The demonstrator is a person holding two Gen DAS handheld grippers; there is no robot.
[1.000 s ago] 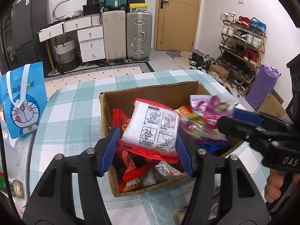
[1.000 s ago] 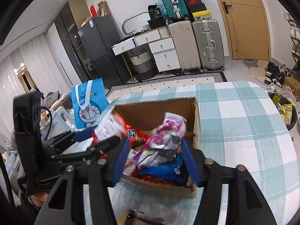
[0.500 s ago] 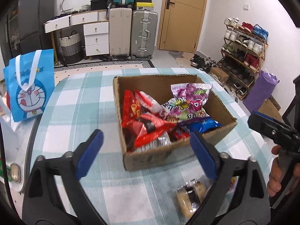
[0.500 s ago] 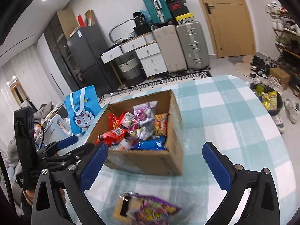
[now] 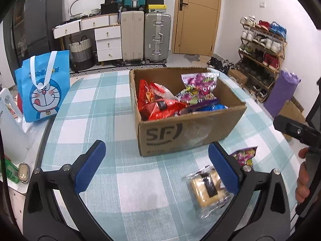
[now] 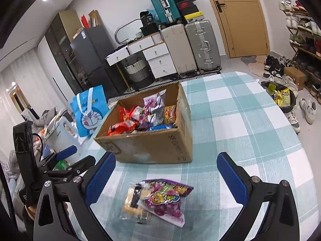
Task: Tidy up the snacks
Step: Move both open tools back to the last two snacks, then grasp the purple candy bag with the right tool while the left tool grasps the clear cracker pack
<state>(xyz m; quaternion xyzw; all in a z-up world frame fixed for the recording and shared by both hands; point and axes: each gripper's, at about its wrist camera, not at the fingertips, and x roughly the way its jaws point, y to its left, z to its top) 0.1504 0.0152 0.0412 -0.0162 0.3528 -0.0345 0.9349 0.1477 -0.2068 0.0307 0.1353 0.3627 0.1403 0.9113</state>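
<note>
Both tongs stood wide apart and held nothing. The left gripper [image 5: 156, 166] hovered above the teal-and-white checked tablecloth [image 5: 84, 104], its blue-padded fingers [image 5: 90, 166] spread at 7 and 5 o'clock of the left wrist view. The right gripper [image 6: 165, 177] was equally spread in its own view, over two loose snacks.

The brown cardboard box printed with "SF" [image 5: 180, 132] sat on the cloth at 12 o'clock from the left gripper, open at the top and filled with packets: red crinkled foil snack bags [image 5: 158, 104] on its left side, a purple-and-white candy bag [image 5: 198, 84] leaning against the far right wall, and a blue packet [image 5: 212, 107] near the front edge.

Outside the box, a clear-wrapped pale yellow cake with a black label [image 6: 133, 202] lay on the cloth between the right gripper's fingers, near 6 o'clock of that view. A purple gummy bag with colourful lettering [image 6: 166, 198] lay partly over the cake's right edge, touching it. In the left wrist view the same cake [image 5: 206, 188] lay just beside the right finger, at 4 o'clock.

A blue cartoon-cat tote bag with white handles [image 5: 43, 92] stood at 9 o'clock, at the table's edge.
</note>
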